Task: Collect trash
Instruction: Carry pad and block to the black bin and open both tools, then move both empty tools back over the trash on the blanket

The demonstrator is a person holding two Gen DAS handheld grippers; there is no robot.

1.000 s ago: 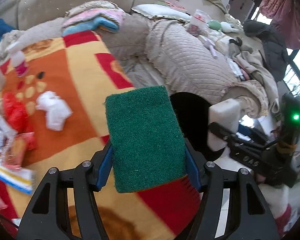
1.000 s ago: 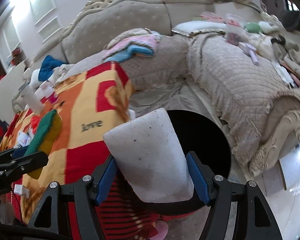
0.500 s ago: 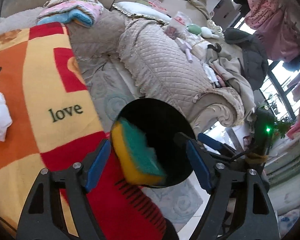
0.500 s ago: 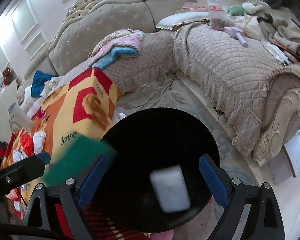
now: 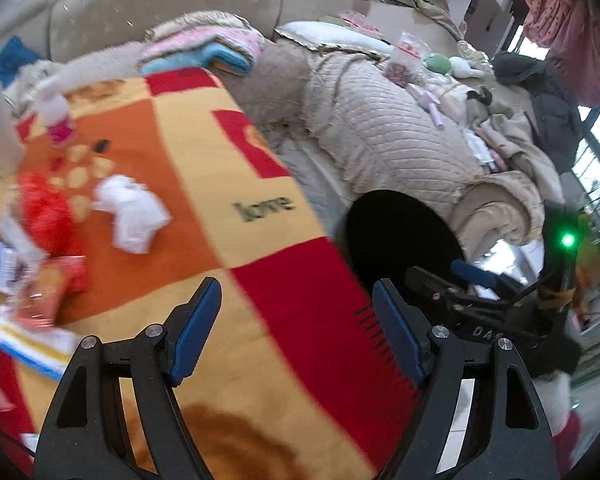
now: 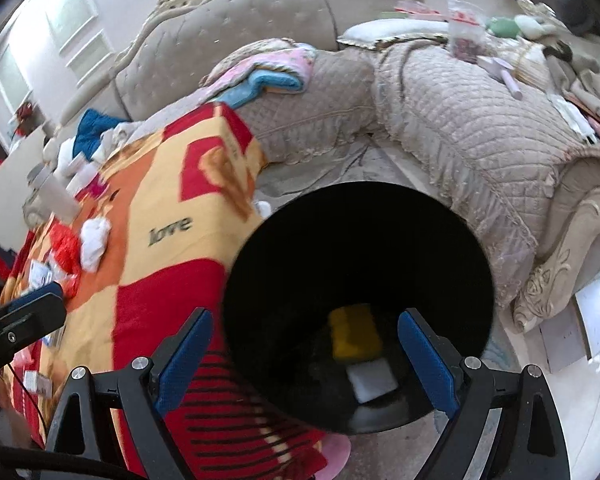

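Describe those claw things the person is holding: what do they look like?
Each claw, the left claw and the right claw, is a black plastic fork of two hollow-framed arms with silver screw heads. The fingers carry flat blue pads on their inner faces. Seen from the left, the right one shows a green light, thin black cables and faint white lettering.

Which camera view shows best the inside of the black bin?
The right wrist view: it looks down into the black bin, showing a yellow sponge and a white block at the bottom. The left wrist view shows only its dark opening.
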